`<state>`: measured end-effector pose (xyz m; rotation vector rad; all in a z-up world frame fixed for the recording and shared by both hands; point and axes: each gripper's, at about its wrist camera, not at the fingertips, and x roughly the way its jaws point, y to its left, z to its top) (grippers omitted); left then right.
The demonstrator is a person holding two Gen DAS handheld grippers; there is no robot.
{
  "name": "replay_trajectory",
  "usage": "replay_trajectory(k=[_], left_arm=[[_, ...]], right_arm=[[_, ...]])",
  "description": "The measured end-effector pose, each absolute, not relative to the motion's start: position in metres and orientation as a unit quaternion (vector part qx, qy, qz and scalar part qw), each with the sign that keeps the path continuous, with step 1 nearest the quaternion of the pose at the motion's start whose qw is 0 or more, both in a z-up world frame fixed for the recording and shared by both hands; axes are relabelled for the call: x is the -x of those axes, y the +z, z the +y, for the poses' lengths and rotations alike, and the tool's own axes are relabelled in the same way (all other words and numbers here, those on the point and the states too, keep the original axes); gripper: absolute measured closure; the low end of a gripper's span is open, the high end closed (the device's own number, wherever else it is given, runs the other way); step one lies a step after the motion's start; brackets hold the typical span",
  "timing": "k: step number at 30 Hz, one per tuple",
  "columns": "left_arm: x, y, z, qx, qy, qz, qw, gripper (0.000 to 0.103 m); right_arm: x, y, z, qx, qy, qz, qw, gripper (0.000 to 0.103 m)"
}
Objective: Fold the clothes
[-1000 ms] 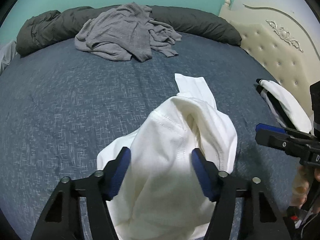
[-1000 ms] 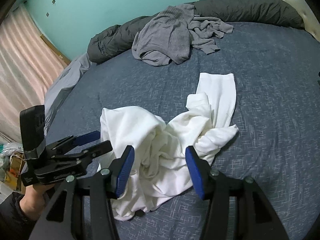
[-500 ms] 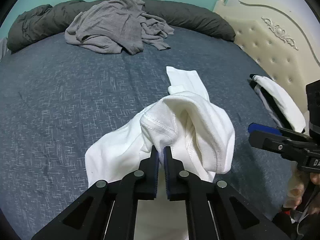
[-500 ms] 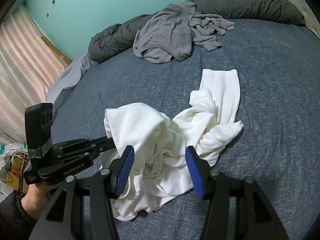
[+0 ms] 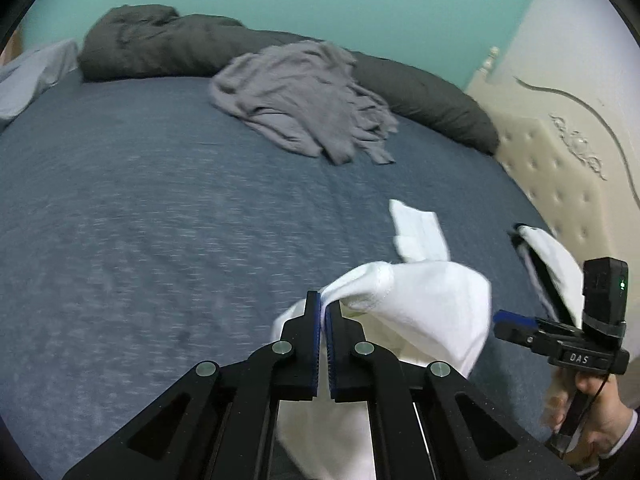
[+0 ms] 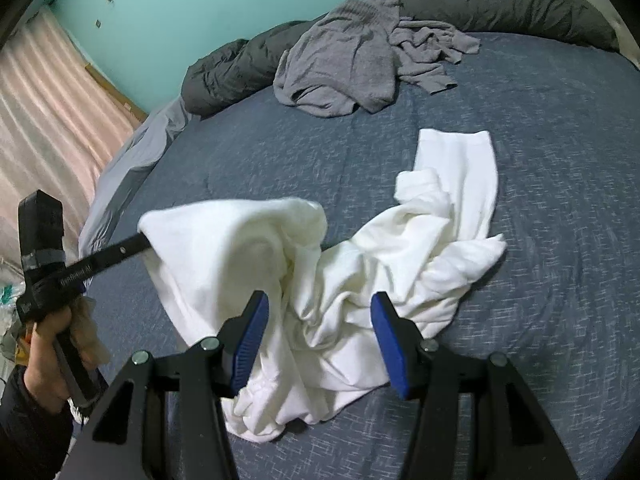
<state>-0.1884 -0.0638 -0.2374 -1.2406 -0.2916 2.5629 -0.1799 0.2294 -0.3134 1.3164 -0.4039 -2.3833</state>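
Observation:
A crumpled white garment (image 6: 400,248) lies on the blue bed cover (image 6: 560,160). My left gripper (image 5: 323,304) is shut on a hemmed edge of the white garment (image 5: 416,296) and holds that part lifted off the bed. In the right wrist view the left gripper (image 6: 140,240) enters from the left, its tips buried in the raised cloth. My right gripper (image 6: 318,320) stands open just above the garment's bunched middle, with nothing between its blue pads. The right gripper (image 5: 500,316) also shows at the right edge of the left wrist view.
A heap of grey clothes (image 5: 304,96) lies far back on the bed against a dark rolled duvet (image 5: 168,48). A folded white and dark item (image 5: 548,264) rests by the cream headboard (image 5: 560,168). A pink curtain (image 6: 48,112) hangs on the left.
My left gripper went from open around the cloth to shut on its hem, then lifted it up and to the left. The right gripper stayed open and barely moved.

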Motion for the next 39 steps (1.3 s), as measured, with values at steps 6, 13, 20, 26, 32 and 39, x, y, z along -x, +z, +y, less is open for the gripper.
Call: replay_trajectory(k=[6,13,20,26,32,39], left_arm=[[0.182,-0.245,-0.084,0.436,0.886,-0.101,0.122,0.101],[0.172,-0.248,-0.103,0.434,0.887,-0.11,0.111,0.101],[0.164,-0.237,-0.112,0.429,0.89,-0.113,0.109,0.101],[0.152,-0.201,-0.118,0.406,0.901,-0.106,0.111,0.101],[0.135,-0.122,-0.121,0.353,0.923,-0.099,0.118,0.101],[0.112,0.003,-0.127,0.279,0.943,-0.114,0.139,0.101]], right_arm=[[0.18,-0.324,0.204,-0.491,-0.837,-0.116,0.212,0.043],[0.183,-0.326,0.172,-0.492,-0.833,-0.092,0.238,0.043],[0.185,-0.347,0.144,-0.517,-0.819,-0.042,0.246,0.098],[0.172,-0.284,0.172,-0.446,-0.857,-0.062,0.251,0.1],[0.148,-0.174,0.202,-0.362,-0.896,-0.048,0.252,0.1],[0.118,-0.039,0.234,-0.261,-0.935,-0.037,0.238,0.1]])
